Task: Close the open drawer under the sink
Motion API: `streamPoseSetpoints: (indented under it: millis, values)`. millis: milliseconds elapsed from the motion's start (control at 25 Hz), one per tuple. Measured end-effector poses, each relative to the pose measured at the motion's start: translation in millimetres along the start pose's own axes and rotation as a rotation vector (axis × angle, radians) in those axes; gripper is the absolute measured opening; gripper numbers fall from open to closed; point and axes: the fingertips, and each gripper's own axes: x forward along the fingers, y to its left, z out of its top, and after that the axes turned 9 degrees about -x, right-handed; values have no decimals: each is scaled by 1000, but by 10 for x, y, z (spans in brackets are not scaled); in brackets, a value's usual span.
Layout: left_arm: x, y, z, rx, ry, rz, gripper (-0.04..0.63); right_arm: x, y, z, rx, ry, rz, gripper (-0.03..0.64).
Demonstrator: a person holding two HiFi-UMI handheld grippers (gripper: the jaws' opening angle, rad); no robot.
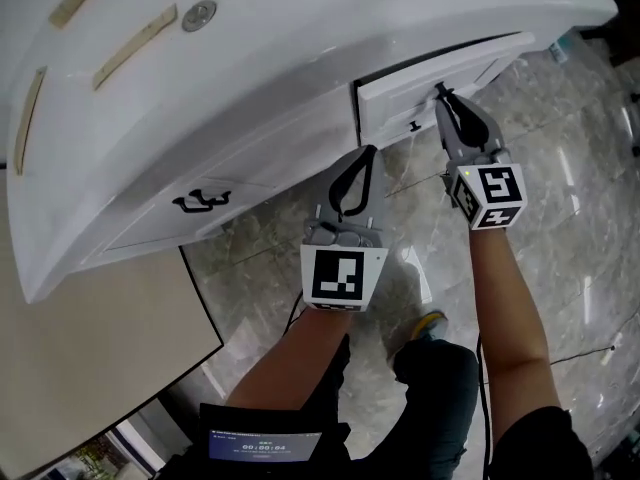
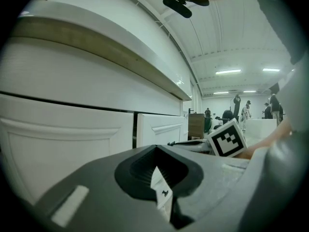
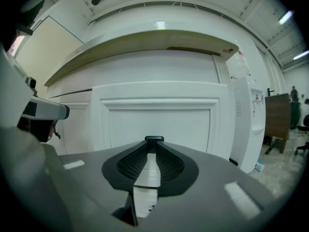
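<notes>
Two bare forearms reach forward from the person, each holding a gripper. The left gripper (image 1: 369, 152) has its jaws together on nothing; its tip points at the cabinet (image 1: 150, 203) just beside the drawer's (image 1: 398, 106) left corner, and contact cannot be told. The right gripper (image 1: 441, 90) sits further forward, jaws also pressed together and empty, its tip at the drawer's white front panel and seemingly touching it. In the right gripper view, that framed panel (image 3: 159, 117) fills the space straight ahead of the closed tips (image 3: 154, 139). The drawer stands pulled out from under the sink top (image 1: 250, 38), proud of the neighbouring drawer with the black handle (image 1: 203, 201). Grey marble floor (image 1: 570, 208) lies below.
</notes>
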Motion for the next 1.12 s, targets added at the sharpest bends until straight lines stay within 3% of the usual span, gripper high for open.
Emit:
streamPoseSetpoints:
  millis: [160, 360, 440, 560, 760, 1000, 1120]
  values:
    - [-3, 13, -29, -14, 33, -2, 2, 130, -13, 24, -20, 11, 7, 84]
    - [-7, 27, 53, 13, -5, -11, 2, 150, -27, 40, 28, 17, -5, 80]
    - [-37, -51, 103, 5, 7, -12, 2, 66, -39, 59, 48, 32, -28, 15]
    - [-110, -227, 325, 12, 12, -32, 2, -179, 102, 287, 45, 31, -6, 30]
    - [-338, -558, 1019, 17, 6, -62, 2, -851, 314, 1147, 55, 10, 19, 25]
    - [-780, -1073, 2255, 27, 1, -128, 2, -1949, 259, 2698, 45, -28, -30, 25]
    - [-1181, -1360, 2771, 24, 35, -151, 2, -2550, 165, 3470, 49, -45, -68, 25]
